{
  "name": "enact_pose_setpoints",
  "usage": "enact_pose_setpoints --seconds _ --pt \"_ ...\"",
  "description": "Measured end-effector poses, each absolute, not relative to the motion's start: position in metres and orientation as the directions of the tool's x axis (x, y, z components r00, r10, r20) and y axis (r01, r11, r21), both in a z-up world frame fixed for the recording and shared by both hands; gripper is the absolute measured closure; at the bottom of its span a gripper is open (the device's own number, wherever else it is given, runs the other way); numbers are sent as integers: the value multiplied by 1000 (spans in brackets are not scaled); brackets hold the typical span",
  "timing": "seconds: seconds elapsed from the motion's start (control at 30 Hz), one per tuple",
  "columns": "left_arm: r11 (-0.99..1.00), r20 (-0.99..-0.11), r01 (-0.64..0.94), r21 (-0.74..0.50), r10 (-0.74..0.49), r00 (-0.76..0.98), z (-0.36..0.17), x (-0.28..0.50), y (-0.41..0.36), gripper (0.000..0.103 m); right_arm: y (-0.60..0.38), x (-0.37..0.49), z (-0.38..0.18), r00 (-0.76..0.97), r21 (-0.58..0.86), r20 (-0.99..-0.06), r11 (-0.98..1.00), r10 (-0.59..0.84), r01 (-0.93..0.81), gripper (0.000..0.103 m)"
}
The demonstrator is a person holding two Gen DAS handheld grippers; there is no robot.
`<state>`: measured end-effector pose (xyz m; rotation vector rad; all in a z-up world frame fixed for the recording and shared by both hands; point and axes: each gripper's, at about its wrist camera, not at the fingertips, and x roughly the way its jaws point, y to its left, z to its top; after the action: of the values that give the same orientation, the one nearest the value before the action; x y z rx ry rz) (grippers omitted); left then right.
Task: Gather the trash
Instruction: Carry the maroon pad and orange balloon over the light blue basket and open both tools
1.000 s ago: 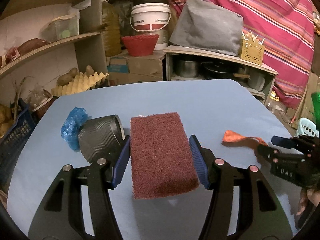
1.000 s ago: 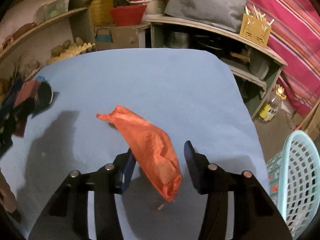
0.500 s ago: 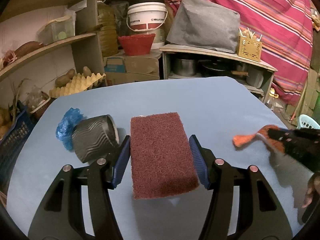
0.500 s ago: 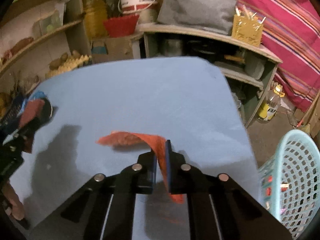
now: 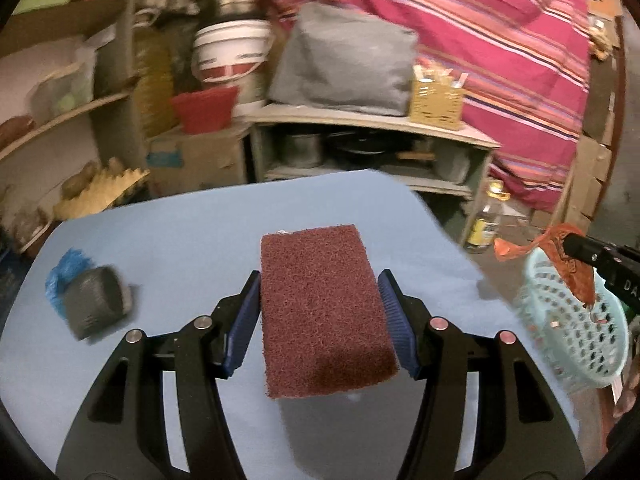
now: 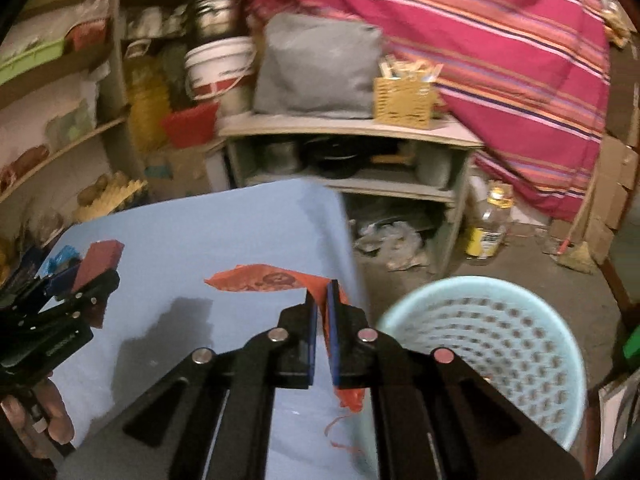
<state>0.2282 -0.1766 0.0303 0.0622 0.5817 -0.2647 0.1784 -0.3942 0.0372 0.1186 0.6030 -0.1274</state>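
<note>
The right gripper [image 6: 322, 312] is clenched on an orange wrapper [image 6: 256, 280], its jaws nearly together with the thin film pinched between them. One end of the wrapper trails out to the gripper's left over the blue table [image 6: 200, 220], and a shorter crumpled end hangs below the fingers. The pale blue basket [image 6: 520, 360] stands on the floor just to the right of this gripper and below it, beside the table's edge, so the drop calls for a short carry rightward until the wrapper hangs over the open rim. The right hand is clearly the nearer one. The left gripper [image 5: 320, 312] grasps a maroon scouring pad [image 5: 320, 312] by its long sides, above the table, with the basket well off to its right.
</note>
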Motion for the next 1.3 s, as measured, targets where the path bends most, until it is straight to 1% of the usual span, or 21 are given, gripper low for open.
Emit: enact_pose_setpoints --seconds 0.17,0.3,0.53,0.9,0.93,0.97,1.03,1.17,1.3 --pt "939 -534 345 -9 -296 792 39 218 -240 46 -454 147 42 819 92 -553 966 -151 240 98" --pt "915 -533 403 -5 -344 773 37 207 -287 46 -496 127 43 808 95 -549 945 -214 314 98" --pt "868 -546 496 -3 -417 727 29 187 -359 46 -550 106 35 776 134 -568 900 -274 415 98" --pt "821 -543 571 -18 -488 684 40 181 -410 44 -573 100 24 763 163 -583 880 -279 446 98" --pt "817 -546 577 -19 -492 678 41 181 -412 36 -573 100 24 762 165 -585 878 -279 449 98" --pt "818 -546 576 -13 -488 681 42 182 -415 24 -574 100 23 760 167 -587 877 -279 451 98" --pt "824 -529 566 -1 -481 699 45 181 -414 15 -571 100 21 757 169 -591 874 -279 455 98" --pt "829 -522 559 5 -474 709 46 182 -411 8 -571 101 20 757 169 -592 876 -276 452 98" --pt "839 -527 544 -12 -467 710 45 187 -401 6 -567 106 17 756 163 -596 881 -271 444 98"
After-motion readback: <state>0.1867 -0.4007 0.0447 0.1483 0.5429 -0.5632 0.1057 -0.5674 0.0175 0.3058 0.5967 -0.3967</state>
